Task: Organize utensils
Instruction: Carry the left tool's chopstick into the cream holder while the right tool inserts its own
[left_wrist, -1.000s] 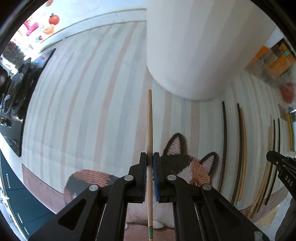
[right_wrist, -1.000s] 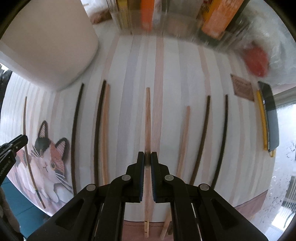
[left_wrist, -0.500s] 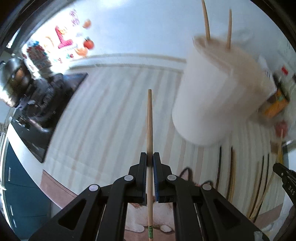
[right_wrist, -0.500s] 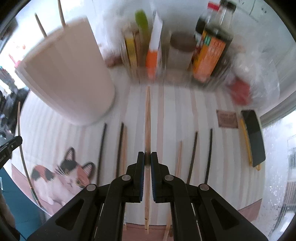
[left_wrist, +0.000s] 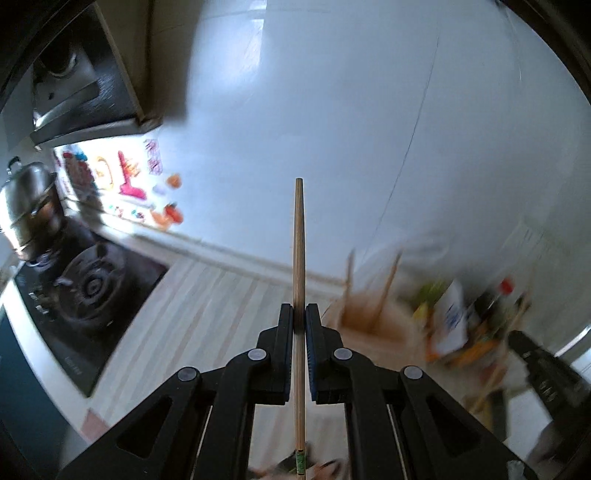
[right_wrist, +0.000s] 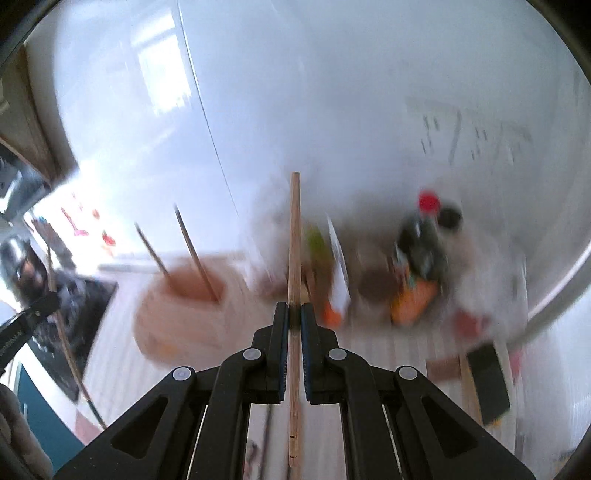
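Observation:
My left gripper (left_wrist: 299, 317) is shut on a light wooden chopstick (left_wrist: 298, 240) that points up toward the white wall. My right gripper (right_wrist: 294, 314) is shut on another light wooden chopstick (right_wrist: 294, 236), also pointing up. The pale utensil cup (left_wrist: 373, 325) stands low and to the right of the left gripper, blurred, with two chopsticks in it. In the right wrist view the cup (right_wrist: 177, 317) is low to the left, with two dark-looking sticks leaning out. The left gripper's tip (right_wrist: 29, 317) shows at the far left there, with its chopstick.
A black stove (left_wrist: 92, 306) with a steel pot (left_wrist: 26, 199) lies at the left. Sauce bottles and packets (right_wrist: 417, 273) crowd the back right of the striped mat (left_wrist: 207, 314). A black and yellow object (right_wrist: 487, 380) lies at the mat's right edge.
Both grippers have lifted and tilted up from the mat, each carrying its chopstick. The views swung from the mat to the wall, and the cup's open top now shows.

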